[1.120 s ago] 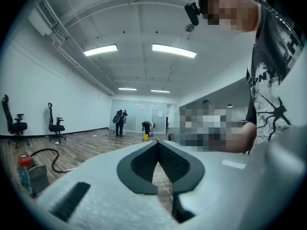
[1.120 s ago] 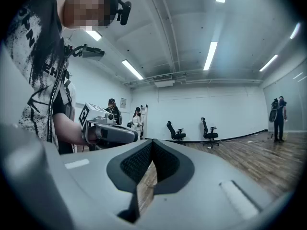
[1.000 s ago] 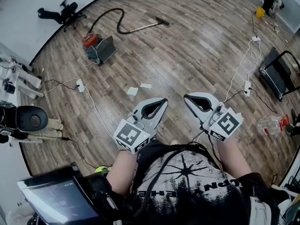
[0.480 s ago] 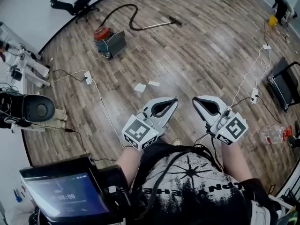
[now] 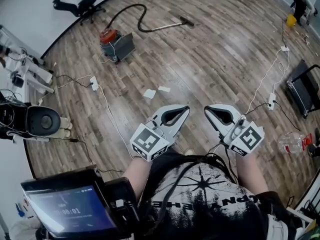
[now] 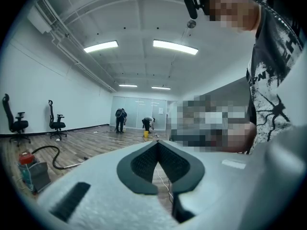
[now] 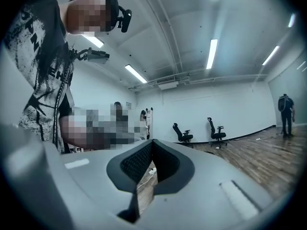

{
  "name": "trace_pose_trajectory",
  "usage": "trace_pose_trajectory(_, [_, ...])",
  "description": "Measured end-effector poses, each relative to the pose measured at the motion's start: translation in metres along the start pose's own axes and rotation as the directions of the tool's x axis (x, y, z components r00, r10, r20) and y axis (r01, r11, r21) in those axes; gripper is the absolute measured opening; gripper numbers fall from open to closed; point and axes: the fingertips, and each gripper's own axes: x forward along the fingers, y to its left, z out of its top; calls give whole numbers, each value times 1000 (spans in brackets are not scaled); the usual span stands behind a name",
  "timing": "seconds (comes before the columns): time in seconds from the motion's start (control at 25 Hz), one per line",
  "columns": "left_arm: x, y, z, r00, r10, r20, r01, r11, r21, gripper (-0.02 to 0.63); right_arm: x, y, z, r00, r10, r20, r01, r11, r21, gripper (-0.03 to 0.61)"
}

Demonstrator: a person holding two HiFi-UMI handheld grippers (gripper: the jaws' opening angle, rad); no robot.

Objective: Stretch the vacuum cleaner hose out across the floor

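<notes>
A red-topped vacuum cleaner (image 5: 114,43) stands on the wood floor at the far left. Its black hose (image 5: 141,21) curls away from it to a metal wand with a floor nozzle (image 5: 186,21). The left gripper view also catches the vacuum cleaner (image 6: 31,169) and the hose (image 6: 50,155) at its lower left. My left gripper (image 5: 187,109) and right gripper (image 5: 205,109) are held close to my body, tips almost facing each other, both shut with nothing in them. Both are far from the hose.
White power cables (image 5: 107,111) and power strips (image 5: 93,82) run over the floor left and right. Paper scraps (image 5: 150,93) lie ahead of me. A plastic bottle (image 5: 294,143) and a black frame (image 5: 303,90) are at right. Office chairs (image 5: 80,4) stand by the far wall. A tablet screen (image 5: 67,209) is at lower left.
The head view has shifted, so the vacuum cleaner now appears a little further right and lower. Both grippers have stayed shut and kept their place in front of me.
</notes>
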Motion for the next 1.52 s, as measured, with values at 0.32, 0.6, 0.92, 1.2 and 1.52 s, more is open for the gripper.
trace_pose_trajectory(0.32, [5, -2, 2, 1000, -2, 12, 2, 1000, 27, 2, -6, 2, -7, 1000, 24, -18, -24, 1000, -6, 7])
trace_pose_trajectory(0.6, [14, -4, 0, 999, 4, 45, -5, 1000, 21, 2, -11, -7, -12, 999, 17, -34, -17, 1000, -16, 7])
trace_pose_trajectory(0.92, [22, 25, -6, 999, -26, 36, 27, 999, -19, 2, 11, -35, -20, 998, -25, -66, 26, 1000, 11, 7])
trace_pose_trajectory(1.2, [28, 84, -4, 996, -89, 15, 89, 996, -26, 2, 73, -69, -11, 997, -49, -66, 49, 999, 4, 8])
trace_pose_trajectory(1.52, [22, 174, 8, 987, -159, -5, 159, 987, -7, 2, 154, -116, 3, 992, -112, -52, 112, 994, -7, 7])
